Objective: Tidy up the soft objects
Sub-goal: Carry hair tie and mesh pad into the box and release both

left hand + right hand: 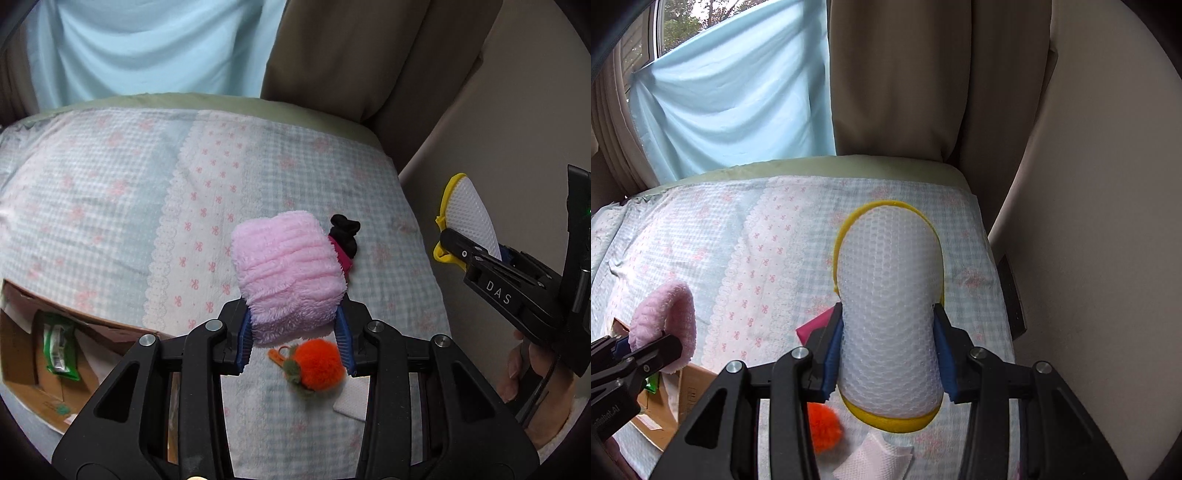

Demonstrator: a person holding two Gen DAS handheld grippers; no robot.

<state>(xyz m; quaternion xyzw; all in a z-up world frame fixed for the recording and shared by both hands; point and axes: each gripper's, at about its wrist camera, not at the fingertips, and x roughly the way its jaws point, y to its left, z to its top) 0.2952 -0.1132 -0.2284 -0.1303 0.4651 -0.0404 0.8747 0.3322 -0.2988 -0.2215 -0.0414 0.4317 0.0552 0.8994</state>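
Note:
My left gripper (293, 334) is shut on a fluffy pink cloth (288, 273) and holds it above the bed; the cloth also shows in the right wrist view (666, 325). My right gripper (889, 360) is shut on a white mesh sponge with a yellow rim (890, 306), held above the bed; the sponge also shows in the left wrist view (469, 218). An orange pom-pom (317, 363) lies on the bed below the pink cloth, and it shows partly in the right wrist view (823, 428). A black and magenta item (345, 236) lies behind the pink cloth.
The bed carries a checked cover with pink bows (110, 206). An open cardboard box (44, 350) with a green packet (59, 347) stands at the bed's left. A white folded tissue (875, 461) lies near the pom-pom. Curtains (897, 74) and a wall (1108, 221) bound the far and right sides.

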